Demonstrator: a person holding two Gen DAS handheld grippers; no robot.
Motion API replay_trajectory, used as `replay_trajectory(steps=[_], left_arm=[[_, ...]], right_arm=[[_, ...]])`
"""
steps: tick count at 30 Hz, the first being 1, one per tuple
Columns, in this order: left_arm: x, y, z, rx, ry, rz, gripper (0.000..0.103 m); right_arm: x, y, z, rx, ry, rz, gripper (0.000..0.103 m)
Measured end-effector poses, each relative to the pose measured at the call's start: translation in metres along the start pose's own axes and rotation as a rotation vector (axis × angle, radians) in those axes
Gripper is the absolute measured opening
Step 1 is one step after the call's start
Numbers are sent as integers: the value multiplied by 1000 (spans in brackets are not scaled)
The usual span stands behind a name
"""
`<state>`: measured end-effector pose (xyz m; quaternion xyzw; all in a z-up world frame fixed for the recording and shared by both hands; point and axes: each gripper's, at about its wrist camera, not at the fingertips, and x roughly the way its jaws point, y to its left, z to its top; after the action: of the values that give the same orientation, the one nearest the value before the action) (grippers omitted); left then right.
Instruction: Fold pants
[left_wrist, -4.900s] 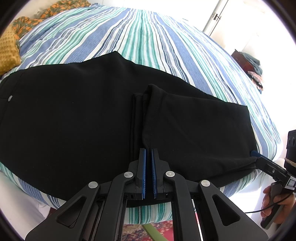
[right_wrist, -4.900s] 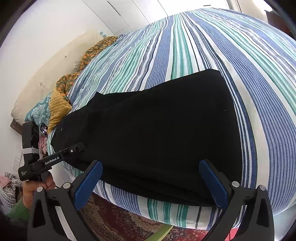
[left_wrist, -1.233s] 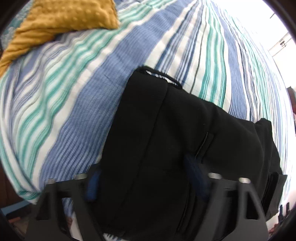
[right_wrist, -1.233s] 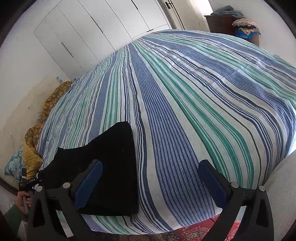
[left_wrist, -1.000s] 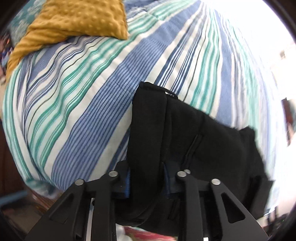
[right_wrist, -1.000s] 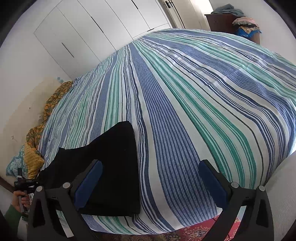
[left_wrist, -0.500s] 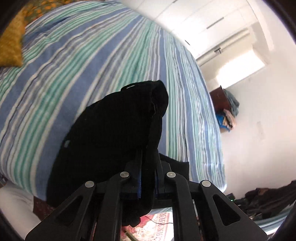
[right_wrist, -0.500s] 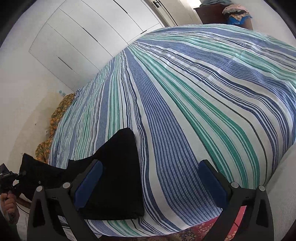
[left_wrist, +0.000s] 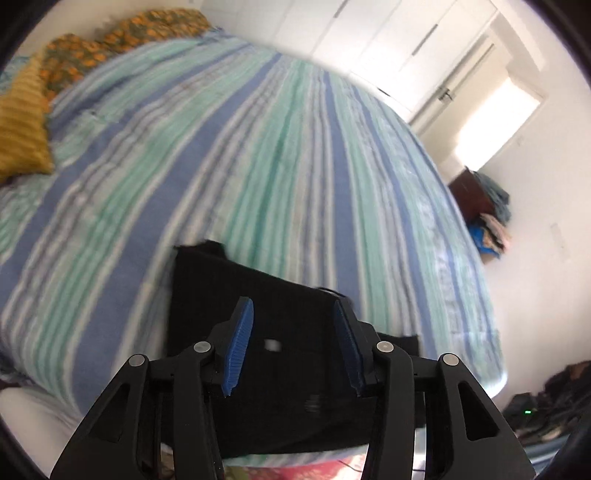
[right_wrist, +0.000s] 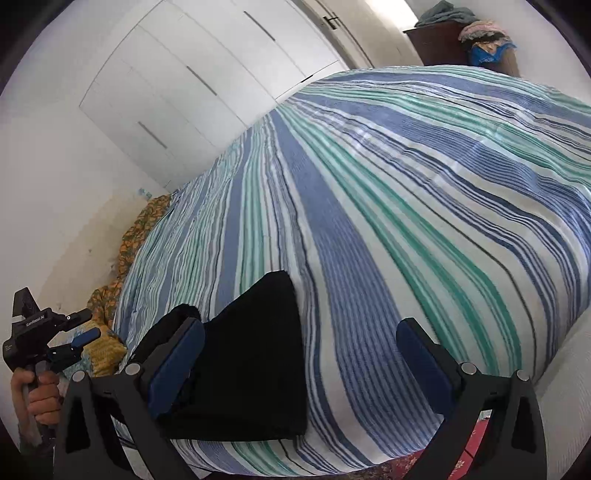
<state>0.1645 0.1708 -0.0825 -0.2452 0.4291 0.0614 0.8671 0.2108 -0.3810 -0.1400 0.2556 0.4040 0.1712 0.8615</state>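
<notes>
The black pants (left_wrist: 258, 295) lie folded into a compact stack at the near edge of the striped bed (left_wrist: 258, 147). My left gripper (left_wrist: 293, 347) is open and empty, hovering just above the stack. In the right wrist view the pants (right_wrist: 258, 350) sit at the bed's (right_wrist: 406, 203) near left corner. My right gripper (right_wrist: 303, 365) is wide open and empty, above the bed edge to the right of the stack. The left gripper (right_wrist: 79, 336) shows there at far left, held in a hand, jaws apart.
A yellow cushion (left_wrist: 18, 136) and an orange patterned blanket (left_wrist: 122, 40) lie at the bed's far left. White wardrobe doors (right_wrist: 207, 74) stand behind the bed. A dark dresser with piled clothes (right_wrist: 461, 37) stands by the far wall. A patterned rug (right_wrist: 476, 439) lies below the bed edge.
My left gripper had been shut on a fold of the pants and lifting it; it has let go and opened, and the pants lie flat. The right gripper stayed open.
</notes>
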Motion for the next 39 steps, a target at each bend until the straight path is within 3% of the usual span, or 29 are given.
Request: replay_trajectory(steps=[2,4,6,8,11,15,17,21,25,28,32,36,39], left_arm=[[2,30,-14,12,-5,111,46],[18,49,-35,27,44,121,35],[41,51,-59,90,106,133,32],[58,44,-73,176,106,187,32],[55,52,-78,162,101,192,32],[52,56,-77,118,106,171,33],[52,46,-85,125,100,177,33],[54,47,-88,127,95,182,33],[54,52,-88,100,97,177,34],[55,51,-89,99,97,174,34],[56,48,-90,113,93,192,34],[48,54,-86,83,97,178,36],[24,66,-82,-2,51,147,49]], right_arm=[[8,21,-3,-65,51,74,103],[19,46,-7,-107,127,206,103],[41,71,-11,-100,262,380,103],[77,93,-15,-49,453,521,102],[130,115,-23,7,656,543,90],[174,138,-31,-81,801,509,82],[188,148,-41,-110,888,535,80],[198,161,-45,-229,911,455,76],[206,163,-50,-180,971,561,73],[215,159,-53,-185,989,520,59],[224,162,-59,-169,967,492,59],[227,179,-66,-236,965,467,33],[217,179,-56,-218,911,497,25]])
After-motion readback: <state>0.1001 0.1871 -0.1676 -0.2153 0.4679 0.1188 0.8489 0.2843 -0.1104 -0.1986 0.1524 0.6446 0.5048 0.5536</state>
